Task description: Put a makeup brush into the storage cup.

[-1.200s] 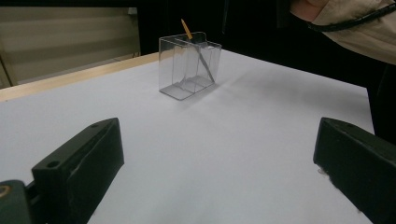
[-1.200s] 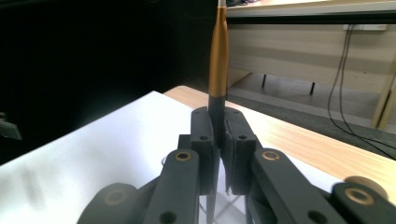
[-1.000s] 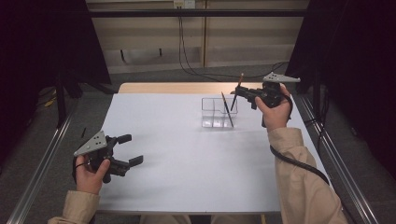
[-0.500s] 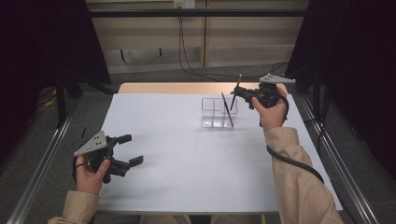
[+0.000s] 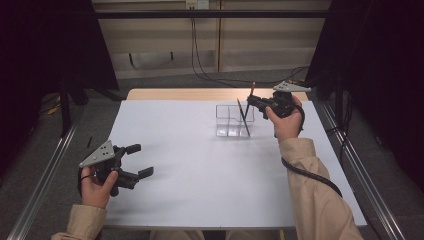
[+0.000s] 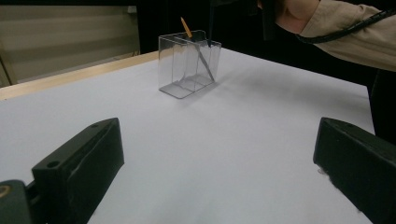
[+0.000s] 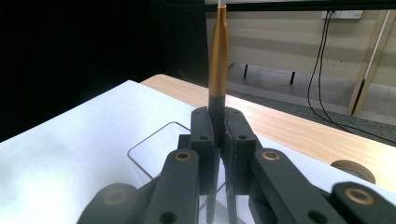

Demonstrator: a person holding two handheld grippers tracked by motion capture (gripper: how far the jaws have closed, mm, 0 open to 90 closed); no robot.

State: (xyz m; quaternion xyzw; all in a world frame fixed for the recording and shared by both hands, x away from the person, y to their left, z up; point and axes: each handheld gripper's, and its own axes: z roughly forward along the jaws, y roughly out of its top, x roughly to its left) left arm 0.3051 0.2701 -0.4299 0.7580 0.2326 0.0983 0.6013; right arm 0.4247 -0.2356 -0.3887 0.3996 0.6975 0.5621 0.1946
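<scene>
White table (image 5: 200,190); black cables (image 5: 200,55) behind

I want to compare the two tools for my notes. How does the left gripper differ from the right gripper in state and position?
The left gripper has its jaws wide open with nothing between them; the right gripper is shut on a pen with a gold-brown end. The left gripper is held low over the near left part of the white table; the right gripper is above the clear compartment holder at the far right. Both are black, hand-held, with a grey plate on top.
</scene>
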